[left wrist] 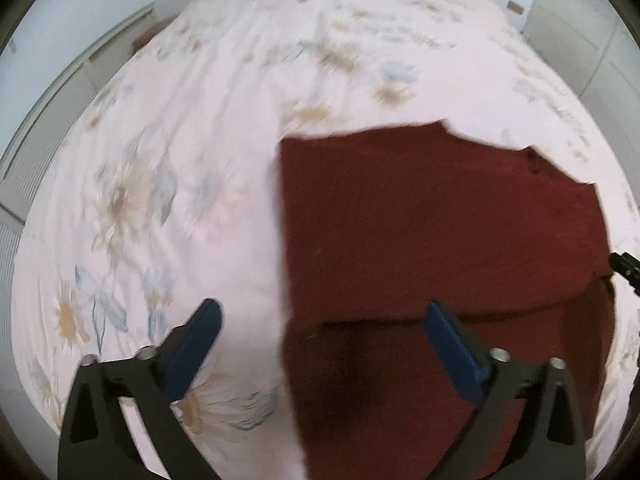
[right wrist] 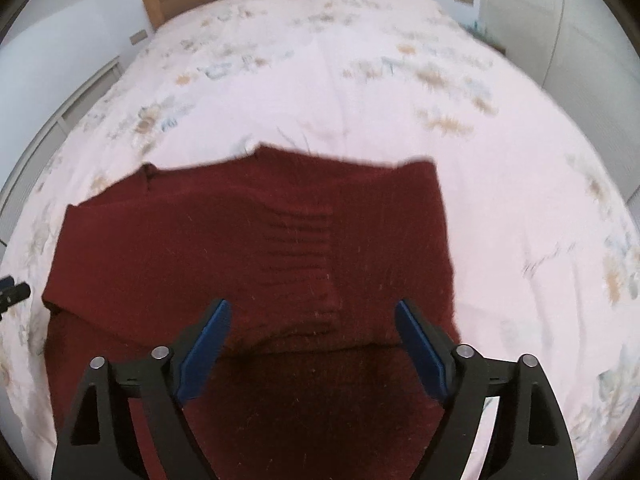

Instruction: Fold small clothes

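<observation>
While both grippers gape empty, dark red knit sweater (right wrist: pixel 248 240) (fuzzy) lies folded on floral bedspread (right wrist: pixel 500 208).

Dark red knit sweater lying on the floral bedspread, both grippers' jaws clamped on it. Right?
Not quite. The dark red knit sweater does lie on the floral bedspread, but both wrist views show the left gripper and right gripper with jaws open, gripping nothing.

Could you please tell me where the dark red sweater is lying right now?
The sweater lies flat on the floral bedspread, near the bed's foot, in front of both wrist cameras: centre-left in the right view, right half of the left view.
</observation>
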A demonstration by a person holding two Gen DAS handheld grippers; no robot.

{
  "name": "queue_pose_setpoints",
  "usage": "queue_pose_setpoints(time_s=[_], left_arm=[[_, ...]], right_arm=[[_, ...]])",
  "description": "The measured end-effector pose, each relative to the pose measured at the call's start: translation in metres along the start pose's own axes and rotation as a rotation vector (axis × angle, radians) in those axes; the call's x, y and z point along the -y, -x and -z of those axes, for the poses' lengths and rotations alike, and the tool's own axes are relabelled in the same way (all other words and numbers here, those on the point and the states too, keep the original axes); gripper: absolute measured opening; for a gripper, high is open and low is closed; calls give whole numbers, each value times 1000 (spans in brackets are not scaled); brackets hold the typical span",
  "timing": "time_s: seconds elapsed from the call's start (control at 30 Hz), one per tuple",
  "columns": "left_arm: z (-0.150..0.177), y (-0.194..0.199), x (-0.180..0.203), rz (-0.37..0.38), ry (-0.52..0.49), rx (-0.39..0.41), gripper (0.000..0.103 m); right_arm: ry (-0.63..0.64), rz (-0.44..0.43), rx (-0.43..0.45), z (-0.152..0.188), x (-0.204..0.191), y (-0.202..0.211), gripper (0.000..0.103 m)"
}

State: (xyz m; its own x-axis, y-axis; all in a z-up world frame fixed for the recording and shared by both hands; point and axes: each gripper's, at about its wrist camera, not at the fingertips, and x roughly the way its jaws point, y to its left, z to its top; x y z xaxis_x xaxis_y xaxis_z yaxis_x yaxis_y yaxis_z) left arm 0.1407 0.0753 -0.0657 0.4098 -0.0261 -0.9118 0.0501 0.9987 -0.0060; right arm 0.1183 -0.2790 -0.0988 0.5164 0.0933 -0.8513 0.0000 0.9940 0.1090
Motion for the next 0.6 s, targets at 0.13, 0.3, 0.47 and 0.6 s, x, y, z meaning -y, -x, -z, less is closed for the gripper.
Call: queue_pose_setpoints(time_s=[0.13, 0.3, 0.47, 0.6], left_arm=[[-14, 11, 46, 40, -74, 70, 102], [-25, -5, 92, 72, -101, 108, 102], [-21, -46, 117, 67, -126, 68, 102], [-7, -76, 124, 49, -148, 23, 102]], right_arm=[[53, 15, 48, -8, -15, 15, 103], [128, 40, 65, -12, -39, 8, 103], [185, 60, 44, -5, -62, -20, 103], [215, 75, -6, 9, -67, -53, 103]])
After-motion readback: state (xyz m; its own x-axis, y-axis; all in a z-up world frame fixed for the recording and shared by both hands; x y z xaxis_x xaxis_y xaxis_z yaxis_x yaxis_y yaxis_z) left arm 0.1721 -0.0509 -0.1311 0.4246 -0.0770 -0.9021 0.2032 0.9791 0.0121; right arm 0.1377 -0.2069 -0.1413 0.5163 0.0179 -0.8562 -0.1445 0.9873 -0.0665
